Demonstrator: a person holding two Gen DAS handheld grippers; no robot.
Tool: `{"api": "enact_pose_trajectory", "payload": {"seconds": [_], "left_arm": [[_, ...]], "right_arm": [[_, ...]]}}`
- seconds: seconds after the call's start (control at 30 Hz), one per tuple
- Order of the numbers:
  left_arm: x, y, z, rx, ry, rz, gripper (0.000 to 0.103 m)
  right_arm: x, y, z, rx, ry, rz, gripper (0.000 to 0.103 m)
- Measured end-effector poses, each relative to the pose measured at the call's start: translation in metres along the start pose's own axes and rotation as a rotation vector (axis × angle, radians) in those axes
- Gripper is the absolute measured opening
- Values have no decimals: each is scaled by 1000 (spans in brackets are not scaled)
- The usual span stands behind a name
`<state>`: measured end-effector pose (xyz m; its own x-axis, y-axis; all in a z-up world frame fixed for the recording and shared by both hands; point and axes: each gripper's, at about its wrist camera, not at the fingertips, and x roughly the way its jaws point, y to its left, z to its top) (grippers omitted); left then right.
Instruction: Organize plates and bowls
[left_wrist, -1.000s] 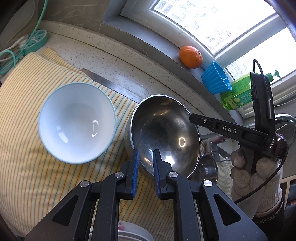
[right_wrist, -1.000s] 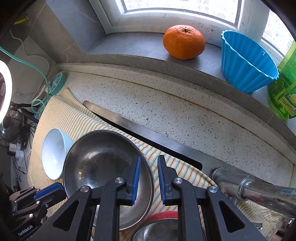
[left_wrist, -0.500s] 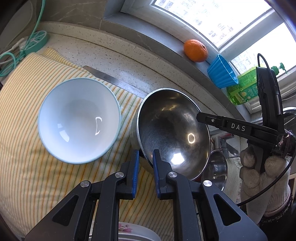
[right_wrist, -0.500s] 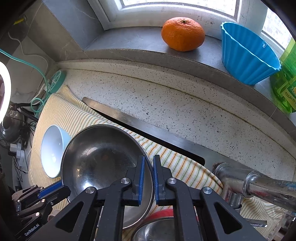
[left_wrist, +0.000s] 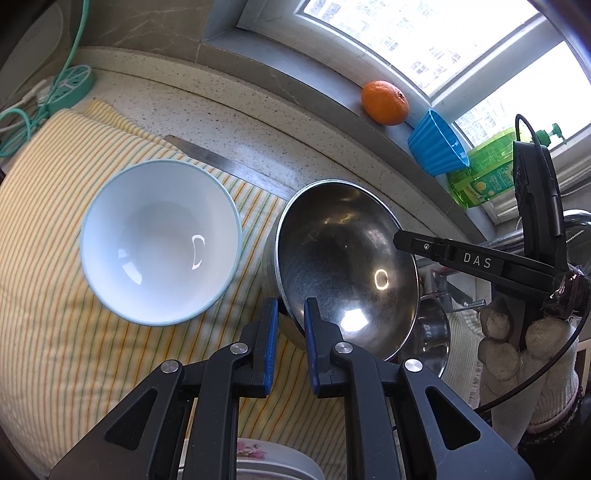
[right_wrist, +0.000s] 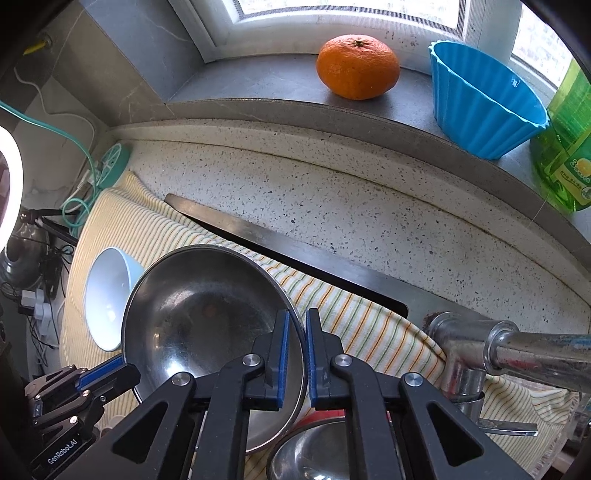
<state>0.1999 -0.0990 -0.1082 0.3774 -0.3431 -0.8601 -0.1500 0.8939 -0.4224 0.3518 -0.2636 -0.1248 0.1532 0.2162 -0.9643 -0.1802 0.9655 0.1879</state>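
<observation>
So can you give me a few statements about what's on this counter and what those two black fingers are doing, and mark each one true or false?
1. The right gripper is shut on the rim of the steel bowl. True.
2. The light blue bowl holds soup. False: it is empty.
3. The orange sits on the windowsill. True.
4. The steel bowl lies flat on the striped cloth. False: it is tilted, one side raised.
5. The ribbed blue cup lies inside the steel bowl. False: it stands on the sill beside the orange.

Left black two-finger gripper (left_wrist: 290, 328): blue pads, silver pivot screws. Right black gripper (right_wrist: 295, 341): identical, white "DAS" lettering, black cable, white knitted glove (left_wrist: 532, 373).
</observation>
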Motion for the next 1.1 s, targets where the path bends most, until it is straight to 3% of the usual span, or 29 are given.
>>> {"api": "enact_pose_trajectory", "payload": {"seconds": [1.1], "left_arm": [[-69,22,-19,77,-65,-76,12]], "right_arm": [[-55,46,-42,32,-80,-31,8]]}}
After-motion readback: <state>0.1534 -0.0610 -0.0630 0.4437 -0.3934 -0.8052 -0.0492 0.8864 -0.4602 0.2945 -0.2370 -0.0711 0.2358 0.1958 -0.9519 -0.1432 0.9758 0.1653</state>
